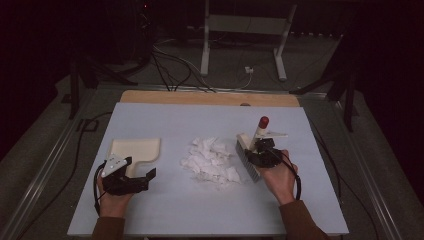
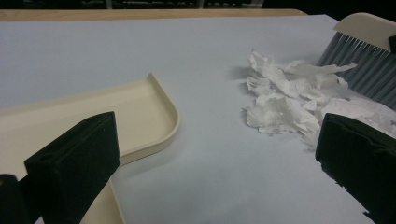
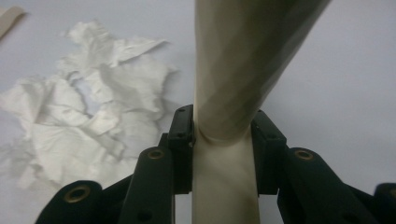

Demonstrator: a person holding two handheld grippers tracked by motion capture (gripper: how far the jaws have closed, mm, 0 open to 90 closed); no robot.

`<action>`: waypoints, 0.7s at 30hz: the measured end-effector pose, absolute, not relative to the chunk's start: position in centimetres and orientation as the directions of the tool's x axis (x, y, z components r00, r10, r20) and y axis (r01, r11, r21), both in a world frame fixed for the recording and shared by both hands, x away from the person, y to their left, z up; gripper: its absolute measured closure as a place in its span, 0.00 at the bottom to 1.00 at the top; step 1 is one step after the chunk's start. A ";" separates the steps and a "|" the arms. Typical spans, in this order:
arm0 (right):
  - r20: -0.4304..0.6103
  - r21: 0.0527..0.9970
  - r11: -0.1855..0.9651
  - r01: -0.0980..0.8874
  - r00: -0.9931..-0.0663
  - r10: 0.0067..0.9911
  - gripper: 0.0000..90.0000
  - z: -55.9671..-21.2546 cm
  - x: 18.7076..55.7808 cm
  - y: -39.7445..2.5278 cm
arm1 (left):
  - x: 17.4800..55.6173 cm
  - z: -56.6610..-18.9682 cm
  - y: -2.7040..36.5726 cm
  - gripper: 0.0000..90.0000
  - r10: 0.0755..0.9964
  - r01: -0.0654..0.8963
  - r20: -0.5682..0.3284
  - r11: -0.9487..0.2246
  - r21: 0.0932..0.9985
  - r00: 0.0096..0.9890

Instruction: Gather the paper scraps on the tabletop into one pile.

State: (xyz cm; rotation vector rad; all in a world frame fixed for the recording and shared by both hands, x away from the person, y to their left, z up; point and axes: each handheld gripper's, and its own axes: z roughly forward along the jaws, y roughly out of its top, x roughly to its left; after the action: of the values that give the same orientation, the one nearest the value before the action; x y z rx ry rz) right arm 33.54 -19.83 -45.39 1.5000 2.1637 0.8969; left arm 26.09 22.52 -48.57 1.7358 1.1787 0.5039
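— What's in your right hand?

— My right gripper (image 1: 259, 148) is clamped on the brush (image 1: 248, 156), its black jaws pressed against both sides of the smooth cream handle (image 3: 224, 84), which widens as it rises. The handle ends in a red tip (image 1: 263, 120). The grey bristles (image 2: 363, 65) are straight and fine, standing on the table at the right edge of the paper.

— And the paper?

— A loose heap of torn white paper scraps (image 1: 210, 160), crinkled and ragged-edged, lying in the middle of the pale blue tabletop (image 1: 180, 210), touching the bristles.

— Your left?

— My left gripper (image 1: 131, 181) has its jaws spread wide apart, holding nothing. One blocky black jaw hangs over the dustpan (image 1: 136, 149), a flat cream plastic tray with a low raised rim and a rounded corner. The dustpan lies to the left of the scraps, with a strip of bare table between them.

— What's under it all?

— A wooden edge (image 1: 210, 97) shows past the blue sheet at the far side.
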 end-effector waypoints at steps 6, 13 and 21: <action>0.065 0.676 0.243 0.696 -0.384 0.921 0.75 -45.4 33.3 -18.2 | 26.0 -48.6 22.4 0.01 0.876 0.490 -0.161 -0.095 0.867 0.455; 0.074 0.677 0.248 0.693 -0.400 0.914 0.75 -45.4 32.9 -16.9 | 26.0 -48.7 22.4 0.01 0.875 0.492 -0.160 -0.099 0.865 0.457; 0.084 0.679 0.266 0.685 -0.432 0.898 0.75 -45.4 32.6 -15.9 | 26.1 -48.8 22.3 0.01 0.873 0.492 -0.156 -0.106 0.864 0.462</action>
State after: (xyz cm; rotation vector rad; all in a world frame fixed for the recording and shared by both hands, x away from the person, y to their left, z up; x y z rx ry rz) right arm 32.59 -15.89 -45.40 1.4503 2.2239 0.9431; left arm 26.06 22.26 -48.75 1.7546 1.1705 0.4990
